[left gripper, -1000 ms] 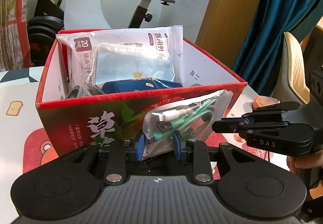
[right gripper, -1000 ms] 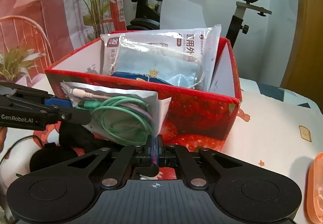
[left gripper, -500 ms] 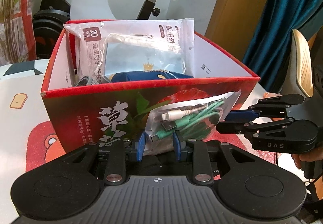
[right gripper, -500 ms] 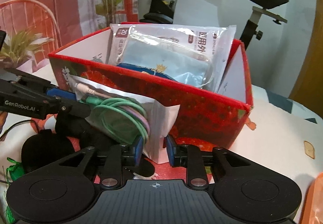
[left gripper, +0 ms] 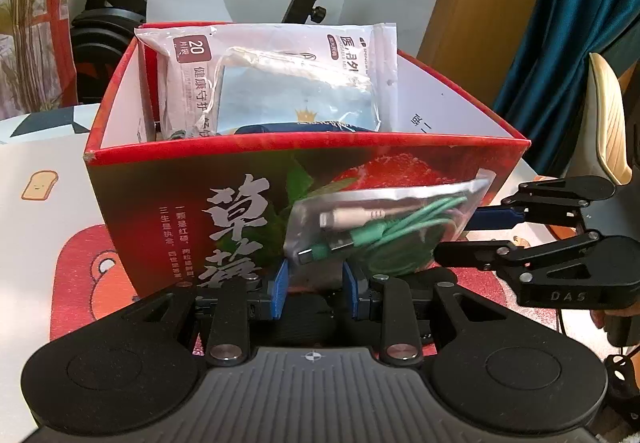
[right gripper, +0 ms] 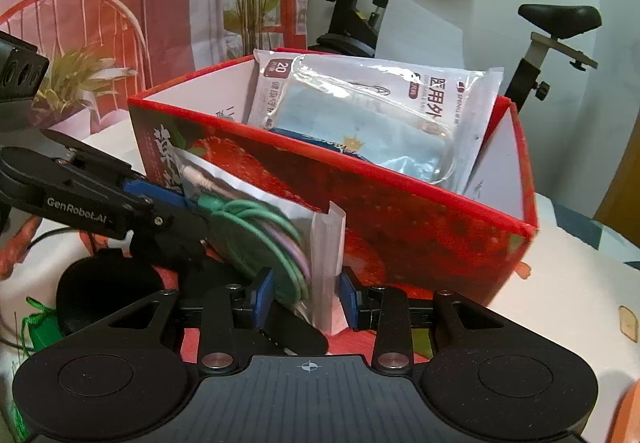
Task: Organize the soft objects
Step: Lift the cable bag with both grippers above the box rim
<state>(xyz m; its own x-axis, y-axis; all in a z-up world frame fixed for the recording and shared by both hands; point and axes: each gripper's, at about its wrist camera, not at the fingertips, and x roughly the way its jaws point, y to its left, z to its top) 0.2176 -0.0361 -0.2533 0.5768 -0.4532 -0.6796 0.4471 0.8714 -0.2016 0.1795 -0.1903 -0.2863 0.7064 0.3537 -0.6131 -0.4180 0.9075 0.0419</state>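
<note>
My right gripper (right gripper: 307, 297) has just released its pinch and stands narrowly apart around the clear cable bag (right gripper: 276, 235), now held only by my left gripper (left gripper: 314, 291), in front of the red box (left gripper: 168, 199), still unpacked.

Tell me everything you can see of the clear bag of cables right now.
The bag of cables is a clear, crinkly plastic pouch holding coiled green and lilac cables and a white plug. It hangs outside the red box, against its front wall. The left gripper has one end between its blue pads; the right gripper straddles the other end, jaws apart, apparently not pressing.
</note>
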